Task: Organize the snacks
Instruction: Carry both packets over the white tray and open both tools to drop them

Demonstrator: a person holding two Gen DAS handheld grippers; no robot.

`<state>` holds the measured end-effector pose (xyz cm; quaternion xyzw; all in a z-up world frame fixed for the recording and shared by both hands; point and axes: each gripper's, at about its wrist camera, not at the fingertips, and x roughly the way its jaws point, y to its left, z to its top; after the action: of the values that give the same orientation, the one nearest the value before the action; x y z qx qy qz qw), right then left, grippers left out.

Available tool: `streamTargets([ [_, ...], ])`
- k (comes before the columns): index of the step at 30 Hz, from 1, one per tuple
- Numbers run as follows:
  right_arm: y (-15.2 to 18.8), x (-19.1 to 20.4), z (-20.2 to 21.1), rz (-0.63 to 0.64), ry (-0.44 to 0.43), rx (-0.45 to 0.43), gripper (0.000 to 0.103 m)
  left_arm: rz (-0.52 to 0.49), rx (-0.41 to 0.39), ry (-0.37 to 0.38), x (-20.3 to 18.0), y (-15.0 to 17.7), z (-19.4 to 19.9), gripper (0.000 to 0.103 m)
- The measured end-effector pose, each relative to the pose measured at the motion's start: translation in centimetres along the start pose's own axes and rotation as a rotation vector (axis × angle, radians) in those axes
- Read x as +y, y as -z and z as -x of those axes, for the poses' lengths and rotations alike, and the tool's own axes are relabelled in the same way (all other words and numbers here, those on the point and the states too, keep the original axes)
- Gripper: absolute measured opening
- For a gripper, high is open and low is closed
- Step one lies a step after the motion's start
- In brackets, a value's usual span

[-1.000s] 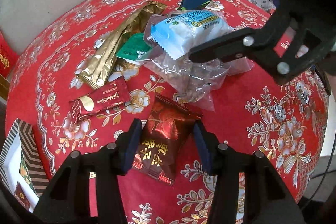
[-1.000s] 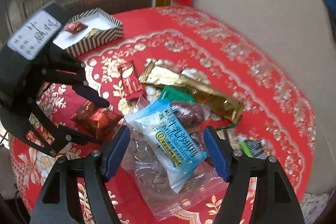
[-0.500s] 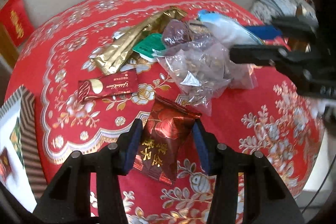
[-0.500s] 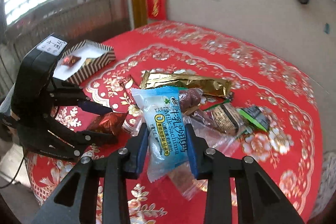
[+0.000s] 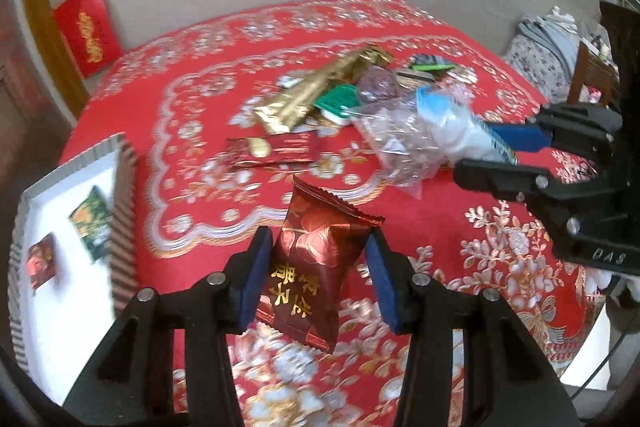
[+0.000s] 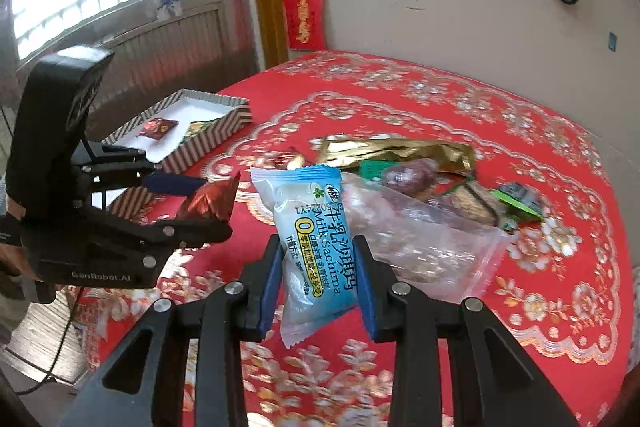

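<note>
Red tablecloth lies below both your grippers: your left gripper clamps the dark red packet, your right gripper the blue Sachima packet.

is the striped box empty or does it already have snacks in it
Not empty. The striped box already holds two small packets on its white floor: a red one and a green one, lying apart.

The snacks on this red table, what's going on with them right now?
A person is sorting snacks with two handheld grippers. The left gripper is shut on a dark red packet, and the right gripper is shut on a light blue packet; both are lifted off the tablecloth. A striped box already holds two packets. A gold packet and others remain in the pile.
</note>
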<state>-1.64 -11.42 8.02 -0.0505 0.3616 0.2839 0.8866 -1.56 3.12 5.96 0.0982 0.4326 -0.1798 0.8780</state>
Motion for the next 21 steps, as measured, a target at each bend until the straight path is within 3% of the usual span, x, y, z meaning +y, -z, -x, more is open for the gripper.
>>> streamTargets([
  [10, -2.8, 4.3, -2.3, 0.051, -0.061, -0.008, 0.034, 0.073, -0.038, -0.155, 5.6, 1.3, 3.3, 0.049],
  [21, -4.9, 8.3, -6.0, 0.093, -0.114, 0.024, 0.034, 0.203, -0.018, -0.266, 13.2, 4.4, 5.2, 0.049],
])
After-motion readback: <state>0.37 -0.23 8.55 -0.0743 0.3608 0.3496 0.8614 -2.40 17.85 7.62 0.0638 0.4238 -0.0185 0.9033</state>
